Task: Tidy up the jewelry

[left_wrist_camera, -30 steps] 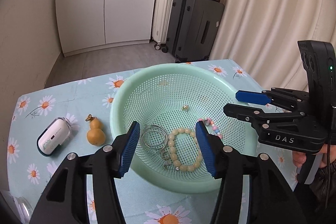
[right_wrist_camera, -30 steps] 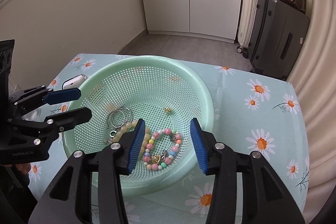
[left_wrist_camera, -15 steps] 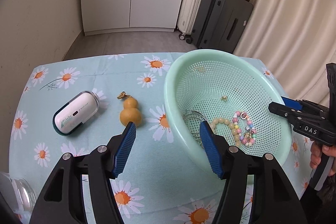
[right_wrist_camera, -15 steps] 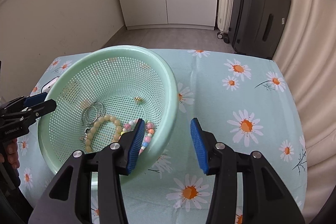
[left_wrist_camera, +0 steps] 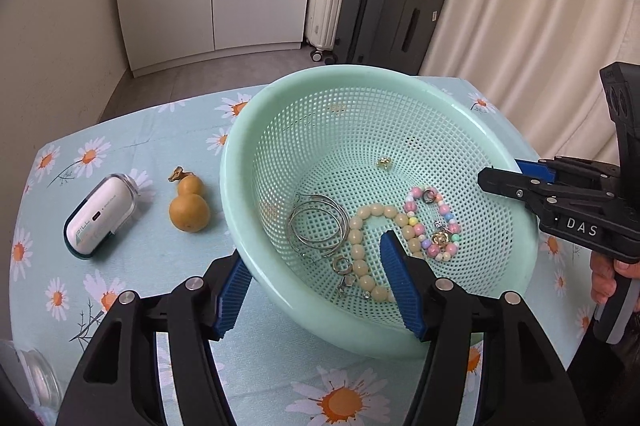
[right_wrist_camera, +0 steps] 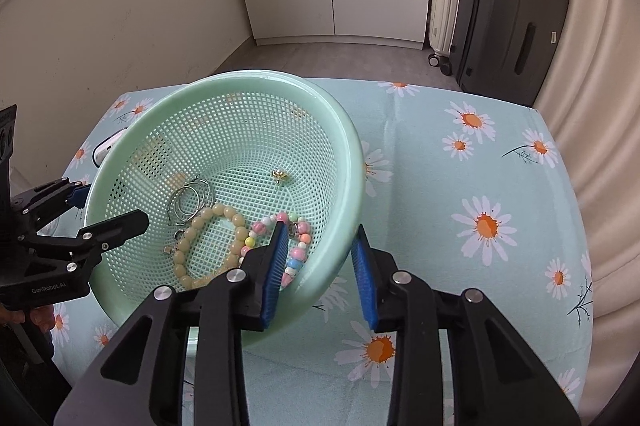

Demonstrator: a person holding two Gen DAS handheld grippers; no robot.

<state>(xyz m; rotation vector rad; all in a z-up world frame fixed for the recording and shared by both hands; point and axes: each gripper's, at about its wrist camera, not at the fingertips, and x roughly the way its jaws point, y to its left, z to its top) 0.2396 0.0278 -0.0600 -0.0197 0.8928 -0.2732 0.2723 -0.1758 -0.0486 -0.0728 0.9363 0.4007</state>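
A mint green mesh basket [left_wrist_camera: 248, 130] [right_wrist_camera: 352, 154] sits on the daisy tablecloth. Inside lie a cream bead bracelet [left_wrist_camera: 360, 246] [right_wrist_camera: 200, 226], a pastel bead bracelet [left_wrist_camera: 444, 222] [right_wrist_camera: 298, 246], silver hoops [left_wrist_camera: 316, 226] [right_wrist_camera: 190, 200], a small gold earring [left_wrist_camera: 384, 162] [right_wrist_camera: 280, 175] and small silver pieces [left_wrist_camera: 344, 268]. My left gripper [left_wrist_camera: 316, 290] is open and straddles the basket's near left rim. My right gripper [right_wrist_camera: 320, 272] is open and straddles the near right rim. Each also shows in the other's view, the right gripper [left_wrist_camera: 504, 174] and the left gripper [right_wrist_camera: 108, 206].
A yellow gourd charm [left_wrist_camera: 188, 206] and a white earbuds case [left_wrist_camera: 100, 218] lie on the table left of the basket. A clear jar [left_wrist_camera: 28, 374] stands at the near left corner. Suitcases [left_wrist_camera: 392, 14] and a cabinet stand beyond the table. A curtain hangs at the right.
Both grippers moved in from the basket's sides, and their open jaws now straddle its rim at left and right. The basket stands tilted a little. The jewelry lies as before.
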